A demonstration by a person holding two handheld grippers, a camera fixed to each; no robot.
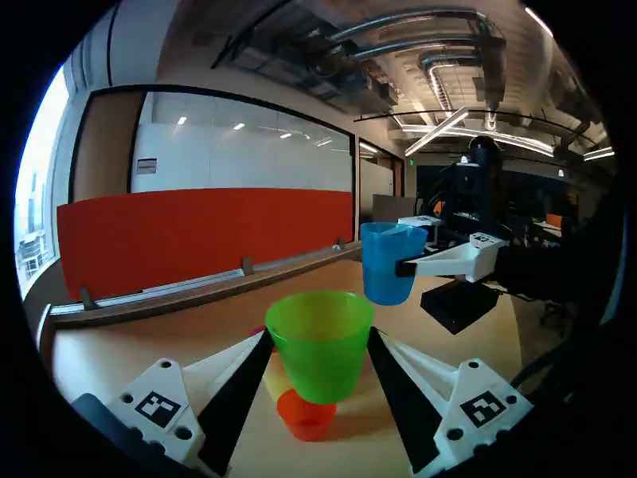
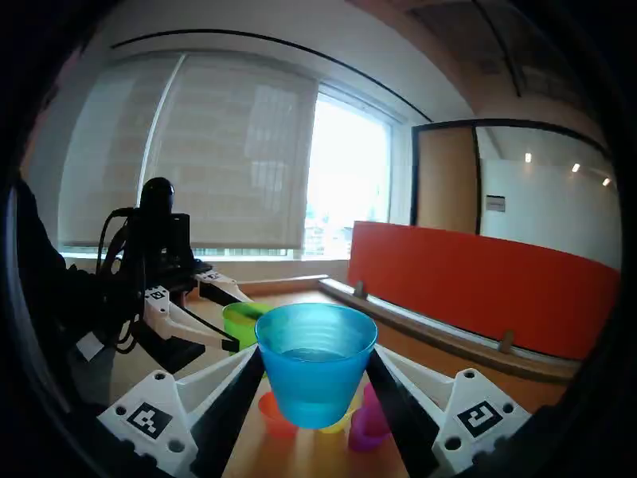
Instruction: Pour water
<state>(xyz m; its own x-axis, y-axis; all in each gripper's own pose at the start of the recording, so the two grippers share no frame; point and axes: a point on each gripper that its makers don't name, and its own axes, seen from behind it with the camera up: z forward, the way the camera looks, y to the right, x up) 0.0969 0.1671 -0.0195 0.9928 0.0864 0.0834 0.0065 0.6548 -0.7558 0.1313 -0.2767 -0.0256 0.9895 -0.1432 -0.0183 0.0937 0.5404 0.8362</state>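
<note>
My left fingers (image 1: 239, 390) pinch the green cup (image 1: 320, 354) between them, upright, lifted over the bench (image 1: 119, 350). My right fingers (image 2: 231, 406) pinch the blue cup (image 2: 315, 382) likewise, water (image 2: 314, 354) inside it. The cups hang near each other, not touching.

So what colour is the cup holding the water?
A blue translucent plastic cup, clearest in the right gripper view.

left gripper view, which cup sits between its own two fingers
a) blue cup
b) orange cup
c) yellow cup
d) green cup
d: the green cup sits upright, clamped between the two fingers of the left gripper. The blue cup is farther off in the right gripper, and the orange cup stands on the table below.
</note>
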